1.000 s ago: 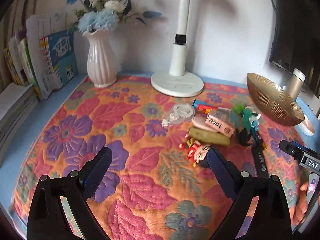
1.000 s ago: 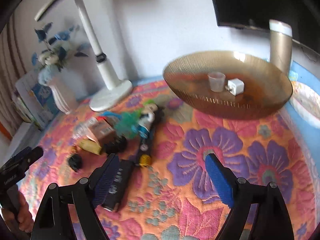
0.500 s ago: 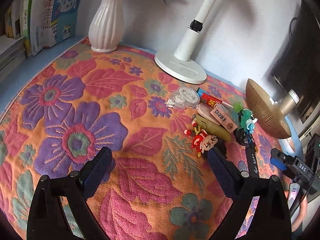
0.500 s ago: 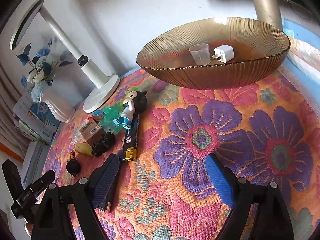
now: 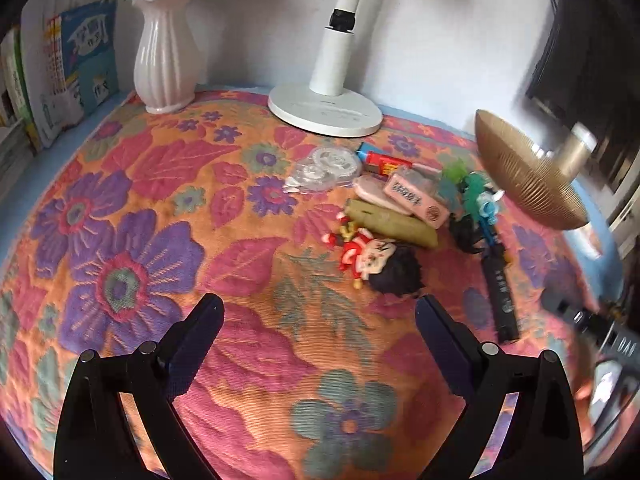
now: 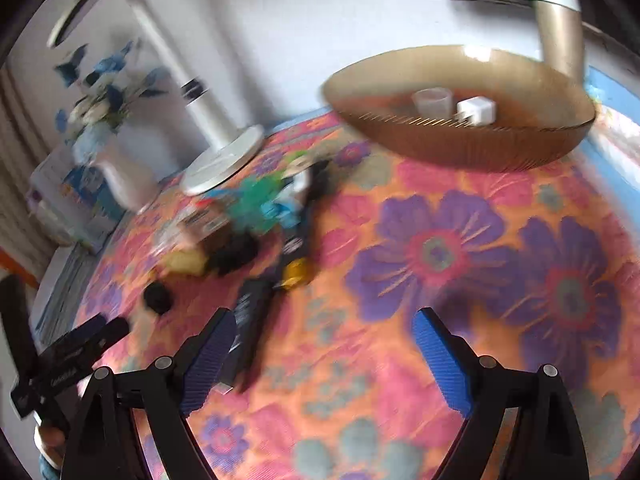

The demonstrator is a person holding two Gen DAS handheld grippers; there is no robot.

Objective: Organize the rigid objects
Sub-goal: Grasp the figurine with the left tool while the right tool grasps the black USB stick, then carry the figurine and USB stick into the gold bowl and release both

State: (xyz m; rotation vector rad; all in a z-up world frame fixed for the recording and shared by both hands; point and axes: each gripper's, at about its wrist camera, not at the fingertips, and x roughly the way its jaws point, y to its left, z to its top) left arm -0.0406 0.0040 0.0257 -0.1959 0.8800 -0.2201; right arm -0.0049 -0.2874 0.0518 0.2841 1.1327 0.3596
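A heap of small objects lies on the floral cloth: a red doll with black hair (image 5: 372, 258), an olive pouch (image 5: 390, 224), a pink box (image 5: 416, 200), a clear tape dispenser (image 5: 324, 168), a green-blue figure (image 5: 478, 196) and a black stick (image 5: 500, 288). My left gripper (image 5: 320, 320) is open and empty, just short of the doll. My right gripper (image 6: 324, 336) is open and empty; its left finger (image 6: 210, 360) is beside the black stick (image 6: 250, 320). A gold bowl (image 6: 460, 140) holds a clear cup (image 6: 432, 100) and a white charger (image 6: 476, 110).
A white vase of blue flowers (image 5: 166, 60) and a white lamp base (image 5: 324, 110) stand at the back by the wall. Books (image 5: 60, 72) lean at the left. A gold cylinder (image 6: 558, 28) stands behind the bowl. The right wrist view is blurred.
My left gripper has moved closer to the doll and heap. My right gripper has swung, so the bowl sits farther right in its view; the view is blurred by motion.
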